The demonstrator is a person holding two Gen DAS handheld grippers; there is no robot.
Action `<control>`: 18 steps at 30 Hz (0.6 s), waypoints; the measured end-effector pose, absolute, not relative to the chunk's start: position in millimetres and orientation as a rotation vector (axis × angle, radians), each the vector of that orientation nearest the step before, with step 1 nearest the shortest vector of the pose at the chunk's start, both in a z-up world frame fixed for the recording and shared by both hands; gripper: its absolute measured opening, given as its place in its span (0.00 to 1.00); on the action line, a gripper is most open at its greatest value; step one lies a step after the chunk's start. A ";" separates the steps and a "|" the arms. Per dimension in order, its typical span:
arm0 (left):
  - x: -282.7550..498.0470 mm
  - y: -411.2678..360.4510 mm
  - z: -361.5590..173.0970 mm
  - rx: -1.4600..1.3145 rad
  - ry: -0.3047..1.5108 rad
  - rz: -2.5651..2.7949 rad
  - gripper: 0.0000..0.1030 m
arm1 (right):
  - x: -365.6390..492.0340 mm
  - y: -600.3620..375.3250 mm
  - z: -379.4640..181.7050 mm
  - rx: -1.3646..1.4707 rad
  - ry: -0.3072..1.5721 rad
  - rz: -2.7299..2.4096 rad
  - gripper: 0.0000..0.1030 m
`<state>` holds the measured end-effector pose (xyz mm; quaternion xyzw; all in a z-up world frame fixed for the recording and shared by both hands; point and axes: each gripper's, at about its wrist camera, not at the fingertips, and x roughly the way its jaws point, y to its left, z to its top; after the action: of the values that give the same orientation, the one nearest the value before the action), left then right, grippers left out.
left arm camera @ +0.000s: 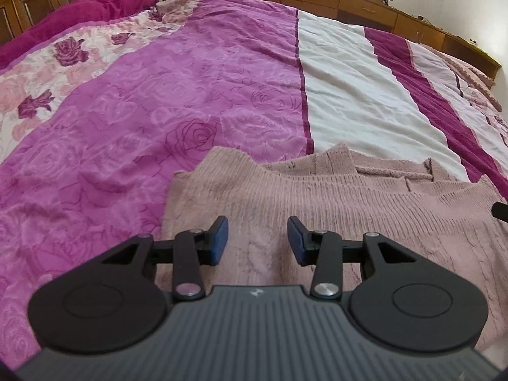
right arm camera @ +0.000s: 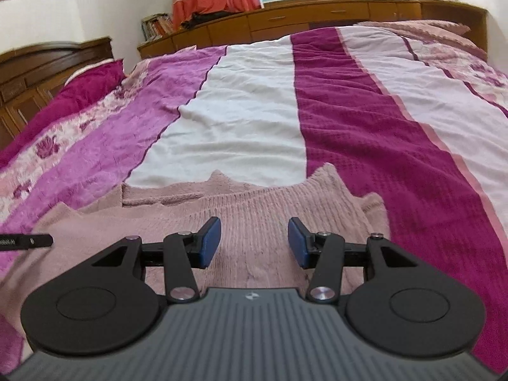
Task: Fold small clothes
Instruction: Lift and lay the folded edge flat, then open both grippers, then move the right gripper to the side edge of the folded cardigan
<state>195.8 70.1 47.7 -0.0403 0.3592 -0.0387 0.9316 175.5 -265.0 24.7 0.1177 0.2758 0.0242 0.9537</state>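
A dusty pink knitted sweater [left arm camera: 317,197] lies flat on the bed, its ribbed edge facing away from me. My left gripper [left arm camera: 257,241] hovers over the sweater's left part, open, with nothing between its blue pads [left arm camera: 220,238]. In the right wrist view the same sweater [right arm camera: 254,209] spreads under my right gripper [right arm camera: 254,243], which is open over its right part, blue pads [right arm camera: 211,241] apart and holding nothing. The tip of the left gripper's finger [right arm camera: 28,240] pokes in at the left edge there.
The bed is covered by a quilt [left arm camera: 158,101] with pink rose, white [right arm camera: 238,120] and dark magenta [right arm camera: 365,120] bands. A magenta pillow [left arm camera: 104,3] lies at the far left. Wooden cabinets [right arm camera: 301,16] and a headboard [right arm camera: 47,54] ring the bed.
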 end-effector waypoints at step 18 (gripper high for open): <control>135.1 59.0 63.0 0.005 0.805 -0.025 0.67 | 86.1 -297.6 32.8 0.356 0.540 -0.035 0.81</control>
<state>135.1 59.0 63.0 0.0025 0.3917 -0.0122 0.9200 86.1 -297.6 32.8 0.1751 0.2652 -0.0172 0.9480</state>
